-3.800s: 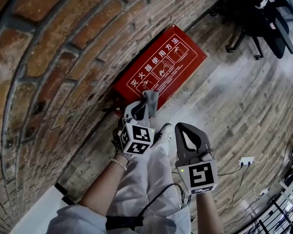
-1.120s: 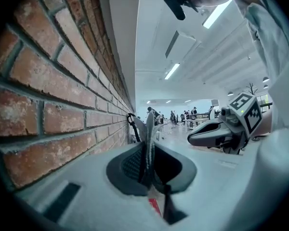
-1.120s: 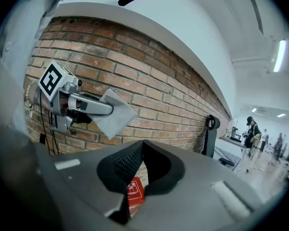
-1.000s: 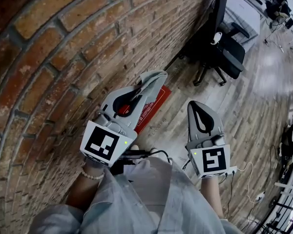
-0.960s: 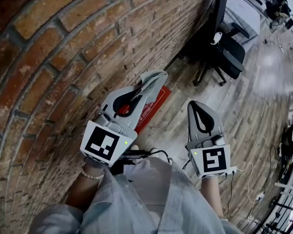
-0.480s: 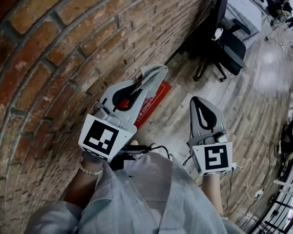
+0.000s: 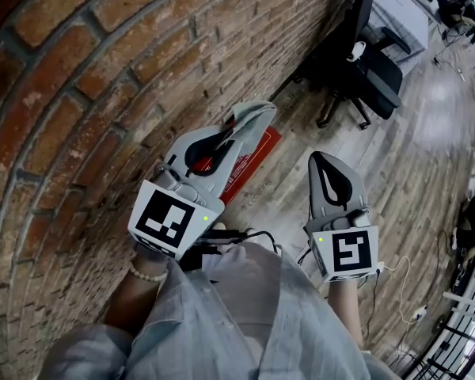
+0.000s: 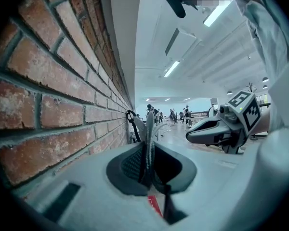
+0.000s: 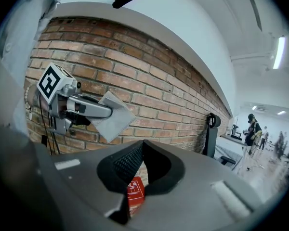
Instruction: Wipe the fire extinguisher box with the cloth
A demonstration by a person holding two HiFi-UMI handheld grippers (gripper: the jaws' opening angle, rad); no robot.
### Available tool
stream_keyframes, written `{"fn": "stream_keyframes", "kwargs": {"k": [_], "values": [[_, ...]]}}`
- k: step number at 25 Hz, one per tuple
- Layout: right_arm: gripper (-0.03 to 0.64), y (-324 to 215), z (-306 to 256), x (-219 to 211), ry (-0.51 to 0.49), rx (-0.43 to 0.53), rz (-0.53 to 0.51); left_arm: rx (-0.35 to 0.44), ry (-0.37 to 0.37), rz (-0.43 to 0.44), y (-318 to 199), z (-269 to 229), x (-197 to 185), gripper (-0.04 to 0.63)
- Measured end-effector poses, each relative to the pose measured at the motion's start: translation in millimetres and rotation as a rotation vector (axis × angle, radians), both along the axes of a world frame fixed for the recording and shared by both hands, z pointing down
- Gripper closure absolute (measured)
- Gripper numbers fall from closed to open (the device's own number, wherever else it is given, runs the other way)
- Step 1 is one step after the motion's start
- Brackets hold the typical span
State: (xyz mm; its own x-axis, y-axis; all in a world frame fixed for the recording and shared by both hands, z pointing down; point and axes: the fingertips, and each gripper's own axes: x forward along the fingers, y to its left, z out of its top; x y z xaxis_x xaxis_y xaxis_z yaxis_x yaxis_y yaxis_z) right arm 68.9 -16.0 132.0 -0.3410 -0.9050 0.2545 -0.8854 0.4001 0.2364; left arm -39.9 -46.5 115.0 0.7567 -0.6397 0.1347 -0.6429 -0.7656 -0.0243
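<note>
The red fire extinguisher box lies on the wooden floor against the brick wall, mostly hidden behind my left gripper. My left gripper is held well above it, shut on a grey cloth that sticks out past the jaw tips. In the left gripper view the cloth stands pinched between the jaws, with a sliver of the box below. My right gripper hangs beside it over the floor, shut and empty. Its own view shows the box under the jaws and the left gripper with the cloth.
The brick wall runs along the left. A black office chair stands on the wooden floor beyond the box. A cable with a white plug lies at the lower right. People stand far off in the room.
Since 3.8 s ago both grippers have come up and away from the box, the cloth still in the left one. Over the last second they only drifted slightly.
</note>
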Motion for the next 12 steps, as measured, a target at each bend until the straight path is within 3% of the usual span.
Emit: {"fn": "stream_keyframes", "kwargs": {"k": [12], "values": [[0.606, 3.3, 10.3, 0.5, 0.028, -0.039, -0.005, -0.016, 0.011, 0.004, 0.9, 1.8, 0.6, 0.583]]}}
